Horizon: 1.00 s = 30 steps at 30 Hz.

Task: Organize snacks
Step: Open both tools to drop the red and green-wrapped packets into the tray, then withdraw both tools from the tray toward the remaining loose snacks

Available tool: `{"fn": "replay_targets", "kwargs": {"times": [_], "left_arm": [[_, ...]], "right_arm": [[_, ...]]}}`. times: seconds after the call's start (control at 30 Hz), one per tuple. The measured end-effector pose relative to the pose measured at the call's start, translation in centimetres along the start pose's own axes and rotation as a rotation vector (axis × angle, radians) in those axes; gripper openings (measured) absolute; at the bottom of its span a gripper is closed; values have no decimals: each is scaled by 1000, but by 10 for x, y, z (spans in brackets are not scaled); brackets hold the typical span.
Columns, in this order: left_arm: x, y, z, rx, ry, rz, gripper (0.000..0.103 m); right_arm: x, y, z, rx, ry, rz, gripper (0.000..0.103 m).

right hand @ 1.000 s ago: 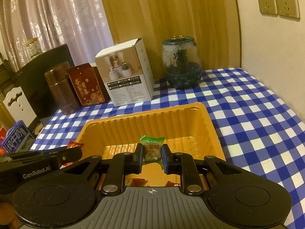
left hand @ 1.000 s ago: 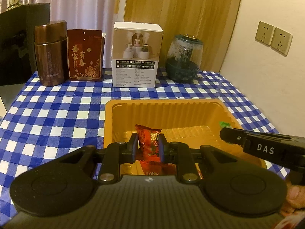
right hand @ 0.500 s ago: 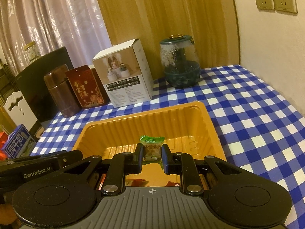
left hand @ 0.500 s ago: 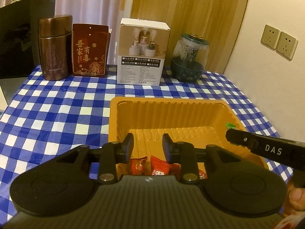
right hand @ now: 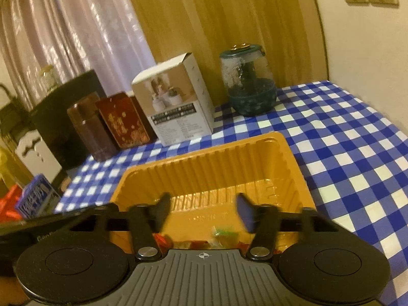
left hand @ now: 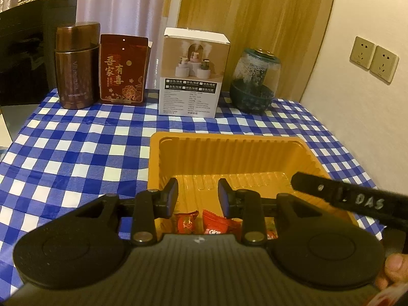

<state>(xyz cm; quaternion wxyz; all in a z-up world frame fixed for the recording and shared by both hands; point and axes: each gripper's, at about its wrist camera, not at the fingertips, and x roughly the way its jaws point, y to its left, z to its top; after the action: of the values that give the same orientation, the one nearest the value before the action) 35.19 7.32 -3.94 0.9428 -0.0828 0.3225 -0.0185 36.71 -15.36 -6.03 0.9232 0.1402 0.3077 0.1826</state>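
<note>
Black, ribbed housing fills the bottom of both wrist views; left gripper (left hand: 197, 191) stands with its jaws parted and nothing between the pads, having just been opening, and the right gripper (right hand: 201, 210) shows its jaws spread wider, also just opened, with blur on the fingers and nothing pinched. Both hang over the near end of the orange tray (left hand: 229, 144), lower centre of each frame. Under the left jaws, at the bottom centre of the left view, lie two red-wrapped candies (left hand: 187, 223) on the tray floor, just beside each other; in the right view a green-wrapped candy (right hand: 224, 232) lies low centre on the tray floor below the open jaws, with more red wrappers beside it, partly hidden by the housing. Judgement on handling: candies are light, small, film-wrapped; wrapper crinkly and slick, so likely to slide or twist in a loose pinch; contents probably firm enough for a modest squeeze. Best purchase looks to be across the body of the piece rather than the twisted ends, which would fold. Tray is thin ribbed plastic, probably flexes and skids on the blue-checked tablecloth (left hand: 76, 153) if nudged. Farther out, top half of frame: brown flask (left hand: 76, 66), red packet (left hand: 123, 70), white carton (left hand: 193, 71), glass dome ornament (left hand: 255, 81), all well apart from the tray
</note>
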Motion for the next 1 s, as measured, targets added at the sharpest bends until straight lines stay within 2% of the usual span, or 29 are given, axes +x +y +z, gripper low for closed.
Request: {"fn": "replay_targets", "kwargs": {"times": [0.17,0.6,1.0], "left_arm": [[-1,0,0,0,-1,-1,31],[-21,-9,-5,17,-20,-8,31],[-57,-19,-32,11,-20,-17,31]], "right_arm": [[-6,-6,4,30,-20,-1,61],[-34,-10,5,17,-96,-36,61],[-81,-15,-17,-15,-112,-88,61]]}}
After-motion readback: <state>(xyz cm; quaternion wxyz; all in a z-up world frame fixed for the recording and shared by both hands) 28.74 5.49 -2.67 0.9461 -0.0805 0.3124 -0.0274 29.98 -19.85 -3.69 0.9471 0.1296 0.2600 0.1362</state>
